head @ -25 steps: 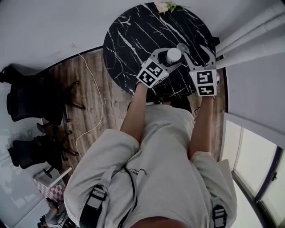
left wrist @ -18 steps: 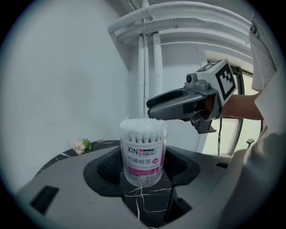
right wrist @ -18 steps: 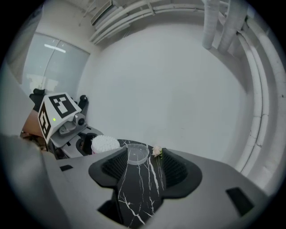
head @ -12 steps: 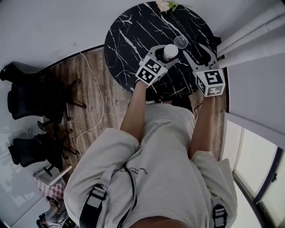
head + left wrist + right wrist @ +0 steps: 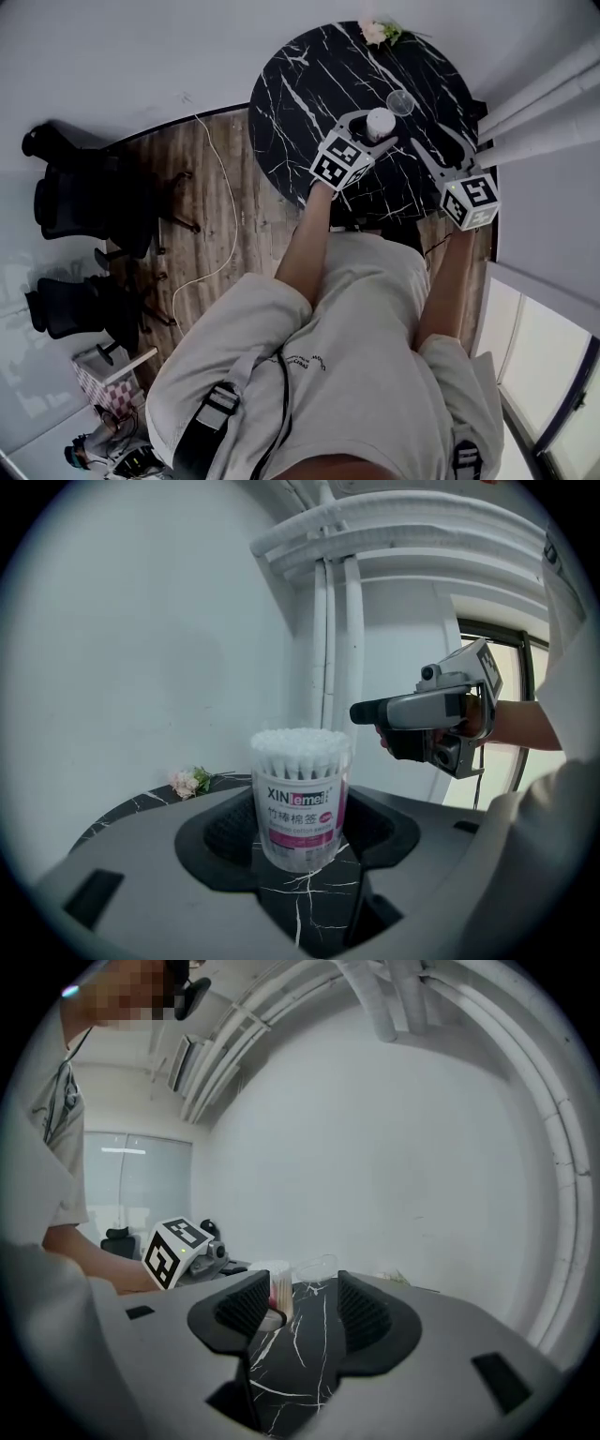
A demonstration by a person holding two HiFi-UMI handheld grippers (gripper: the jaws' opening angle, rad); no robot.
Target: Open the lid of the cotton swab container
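Observation:
The cotton swab container (image 5: pixel 380 122) stands on the round black marble table (image 5: pixel 309 84). Its top is uncovered and the white swab tips (image 5: pixel 300 747) show. My left gripper (image 5: pixel 373 131) is shut on the container (image 5: pixel 298 808), one pad on each side. The clear lid (image 5: pixel 401 101) lies on the table just beyond it and shows past the right jaws as the lid (image 5: pixel 314 1267). My right gripper (image 5: pixel 429 136) hangs at the table's right edge, apart from the lid. Its jaws are wide open, have just been closing a little, and hold nothing (image 5: pixel 295 1302).
A small pink flower (image 5: pixel 380 33) lies at the table's far edge. White pipes (image 5: pixel 544 103) run along the wall at the right. Dark office chairs (image 5: pixel 84 206) and a white cable (image 5: pixel 220 216) are on the wooden floor to the left.
My right gripper has drawn back to the right, away from the lid, and rolled. The lid now lies alone on the table. My left gripper still holds the container.

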